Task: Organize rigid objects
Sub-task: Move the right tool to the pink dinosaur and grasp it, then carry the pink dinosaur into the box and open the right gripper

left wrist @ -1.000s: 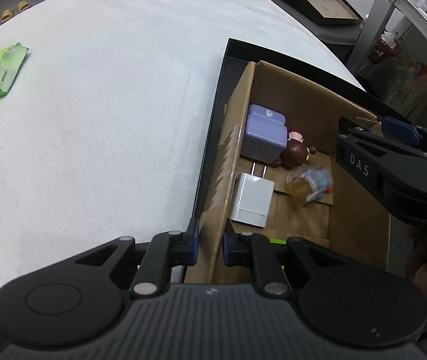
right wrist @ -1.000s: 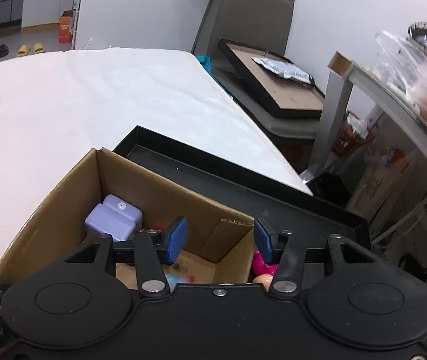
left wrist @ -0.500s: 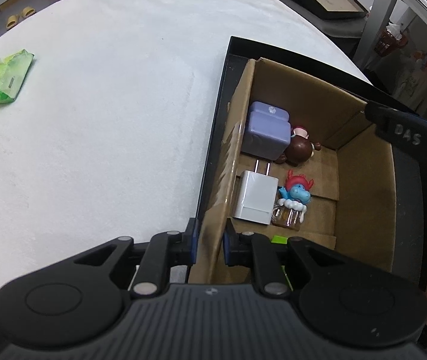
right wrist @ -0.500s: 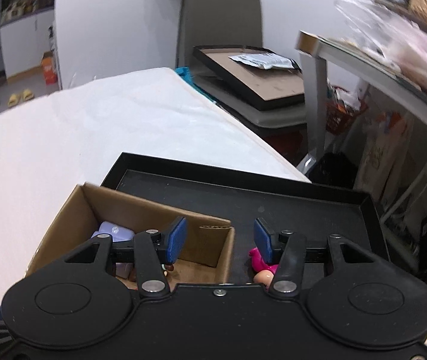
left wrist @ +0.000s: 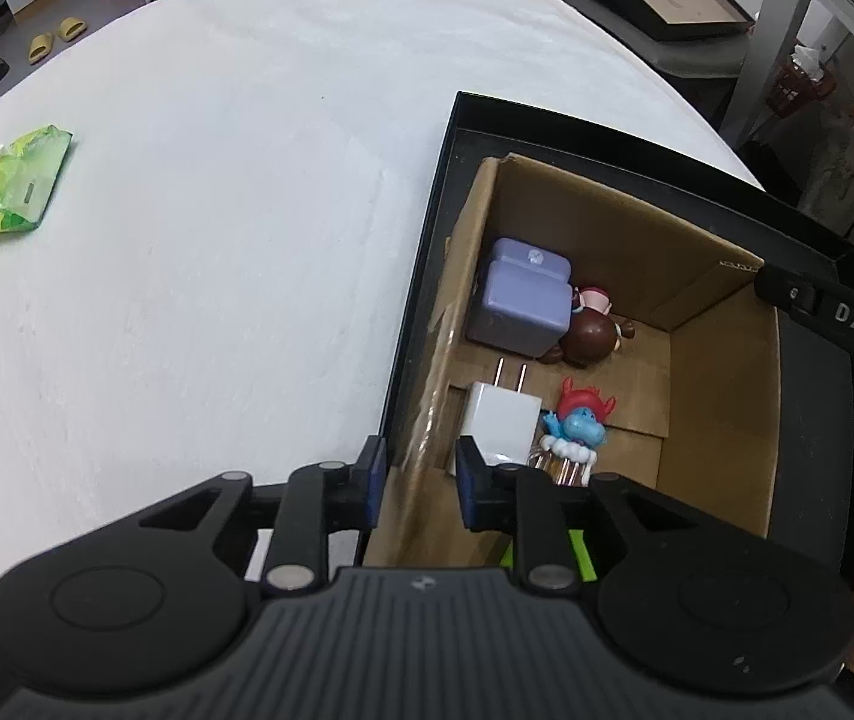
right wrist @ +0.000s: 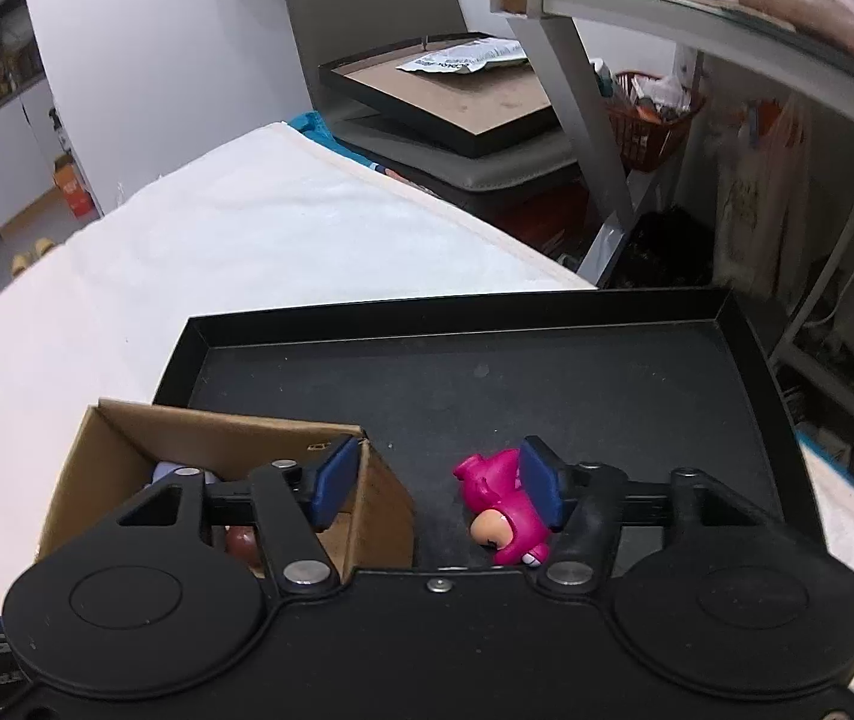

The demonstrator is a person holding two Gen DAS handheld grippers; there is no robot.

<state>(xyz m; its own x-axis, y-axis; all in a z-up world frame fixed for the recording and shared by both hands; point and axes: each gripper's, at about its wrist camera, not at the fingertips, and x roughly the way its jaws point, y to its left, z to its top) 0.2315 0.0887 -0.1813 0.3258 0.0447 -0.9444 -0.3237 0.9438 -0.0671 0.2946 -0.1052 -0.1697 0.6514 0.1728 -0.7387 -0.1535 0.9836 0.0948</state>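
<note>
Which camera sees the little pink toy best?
The right wrist view. The pink toy lies there on the black tray, beside the cardboard box, partly behind the open right tool. The left wrist view doesn't show it at all.

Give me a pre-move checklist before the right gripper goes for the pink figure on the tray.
1. Right gripper open and empty: ok, jaws wide apart.
2. Pink figure reachable: ok, it lies on its side on the black tray, outside the cardboard box.
3. Figure centred between the jaws: not ok, it sits against the right finger.
4. Left gripper steadying the box: ok, its jaws straddle the box wall.
5. Room in the box: ok, bare floor beside the white charger and blue figure.
</note>
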